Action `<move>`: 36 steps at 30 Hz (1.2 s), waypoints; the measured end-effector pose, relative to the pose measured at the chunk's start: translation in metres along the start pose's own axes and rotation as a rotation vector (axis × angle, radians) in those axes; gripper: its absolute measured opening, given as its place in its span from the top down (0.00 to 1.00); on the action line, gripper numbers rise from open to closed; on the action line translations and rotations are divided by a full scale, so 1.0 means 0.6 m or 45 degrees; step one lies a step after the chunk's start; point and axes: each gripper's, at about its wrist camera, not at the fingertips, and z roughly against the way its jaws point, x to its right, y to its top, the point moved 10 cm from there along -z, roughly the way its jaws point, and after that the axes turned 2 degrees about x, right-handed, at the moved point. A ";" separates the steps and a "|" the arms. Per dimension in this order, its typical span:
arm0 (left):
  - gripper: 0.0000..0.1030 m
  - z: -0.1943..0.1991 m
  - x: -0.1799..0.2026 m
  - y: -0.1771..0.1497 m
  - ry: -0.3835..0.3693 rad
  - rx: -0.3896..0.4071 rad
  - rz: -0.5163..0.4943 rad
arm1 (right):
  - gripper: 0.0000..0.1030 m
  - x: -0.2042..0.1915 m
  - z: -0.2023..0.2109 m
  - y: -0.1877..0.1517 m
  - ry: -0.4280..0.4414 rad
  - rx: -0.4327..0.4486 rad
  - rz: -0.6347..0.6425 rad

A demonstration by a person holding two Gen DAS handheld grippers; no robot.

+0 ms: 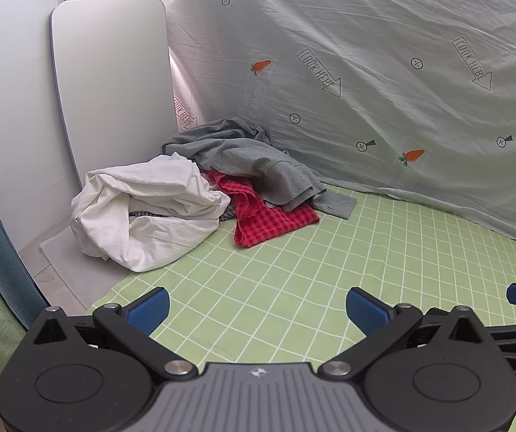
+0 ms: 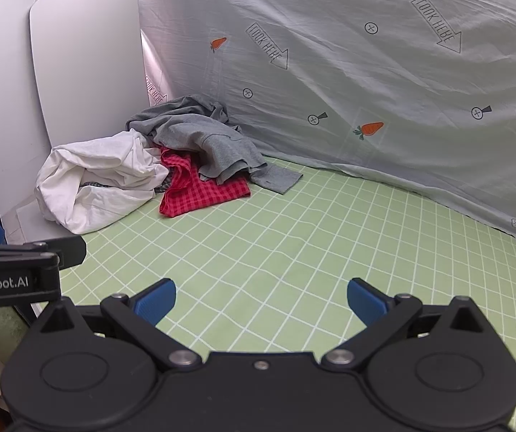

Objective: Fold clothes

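Clothes: unfolded heap, white sheet-like piece (image 1: 143, 212), red checked garment (image 1: 272, 219), grey shirt (image 1: 258, 158), at far-left corner of green grid-cloth bench (image 1: 330, 270). We hold left hand-held gripper (image 1: 258, 309) and right hand-held gripper (image 2: 261, 302) both released, empty, well short. Heap lies ahead-left; left one we judge nearer.

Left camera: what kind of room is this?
Probably a home clothes-folding corner: a pile of clothes on a green checked cloth, with a carrot-print sheet hung behind.
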 end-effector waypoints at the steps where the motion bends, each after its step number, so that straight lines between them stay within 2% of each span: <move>1: 0.00 0.000 0.001 0.000 0.000 -0.001 0.000 | 0.00 0.000 0.000 0.000 0.000 0.000 0.000; 22: 0.00 -0.010 0.008 0.002 0.002 -0.022 -0.003 | 0.00 -0.001 -0.004 -0.002 -0.004 -0.011 -0.001; 36: 0.00 -0.046 0.011 -0.012 0.008 -0.095 -0.006 | 0.00 0.008 -0.032 -0.017 -0.013 -0.078 -0.018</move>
